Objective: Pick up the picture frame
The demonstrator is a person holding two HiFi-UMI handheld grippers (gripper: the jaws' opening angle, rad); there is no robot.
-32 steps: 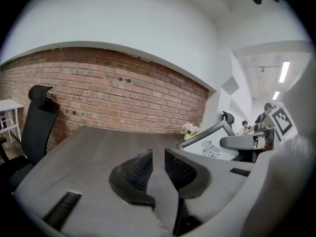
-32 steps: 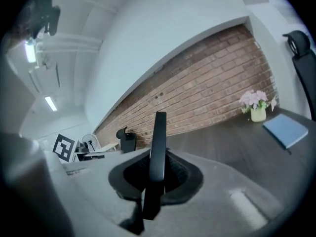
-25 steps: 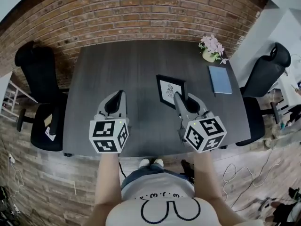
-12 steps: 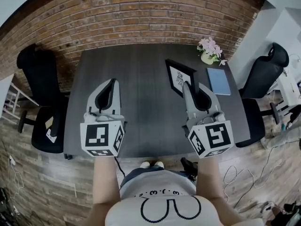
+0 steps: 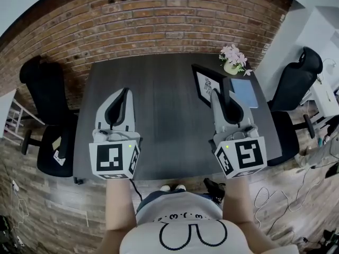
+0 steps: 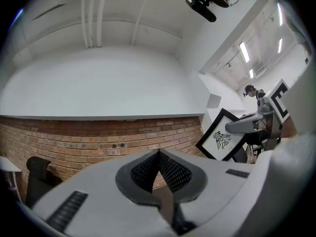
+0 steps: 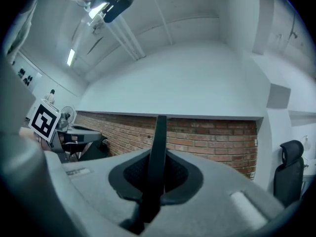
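The black picture frame (image 5: 206,84) with a white print hangs in the air above the dark table (image 5: 159,94), tilted, with my right gripper (image 5: 216,96) shut on its near edge. In the right gripper view the frame (image 7: 159,137) shows edge-on as a thin black bar clamped between the pads. My left gripper (image 5: 125,92) is held up over the table's left half, jaws shut with nothing between them (image 6: 159,155). From the left gripper view the frame (image 6: 222,137) appears at the right, its drawing facing that camera.
A pot of pink flowers (image 5: 233,60) and a blue notebook (image 5: 245,93) sit at the table's far right. Black office chairs stand at the left (image 5: 46,86) and right (image 5: 299,81). A brick wall (image 5: 159,20) runs behind the table.
Both grippers have risen and levelled out. The frame has come off the table with the right gripper and now sits further up and right in the head view.
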